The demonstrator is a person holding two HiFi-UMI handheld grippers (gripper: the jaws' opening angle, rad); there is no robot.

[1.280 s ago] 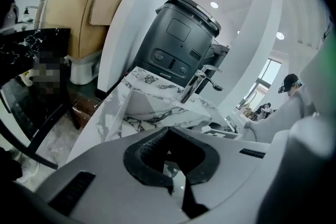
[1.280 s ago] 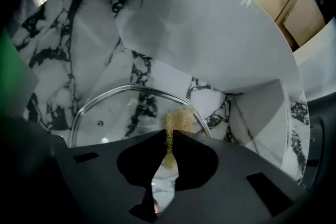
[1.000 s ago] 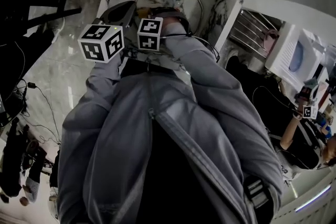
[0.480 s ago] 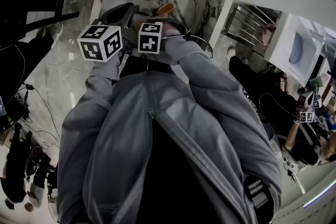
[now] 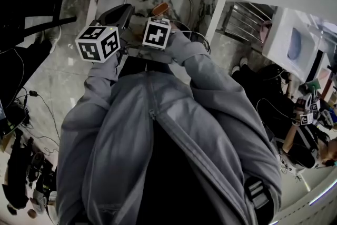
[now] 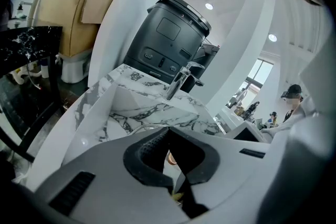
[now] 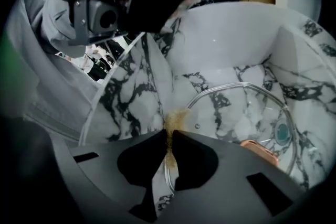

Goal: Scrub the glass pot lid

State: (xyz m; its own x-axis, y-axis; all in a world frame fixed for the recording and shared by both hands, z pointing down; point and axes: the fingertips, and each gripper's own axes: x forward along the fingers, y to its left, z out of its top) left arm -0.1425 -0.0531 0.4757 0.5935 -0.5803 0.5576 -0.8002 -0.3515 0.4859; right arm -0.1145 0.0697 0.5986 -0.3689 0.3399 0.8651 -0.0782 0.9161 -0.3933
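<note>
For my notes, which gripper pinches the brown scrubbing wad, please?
The right gripper: its jaws pinch the brown wad by the glass lid; the left gripper shows bare tips.

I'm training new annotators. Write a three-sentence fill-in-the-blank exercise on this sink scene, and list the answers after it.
1. The glass lid lies inside the marble-patterned ___.
2. The tan scrubber is clamped in the person's ___ claw.
3. The left claw and the right claw both have their jaws ___.
Answers: sink; right; shut.
</note>
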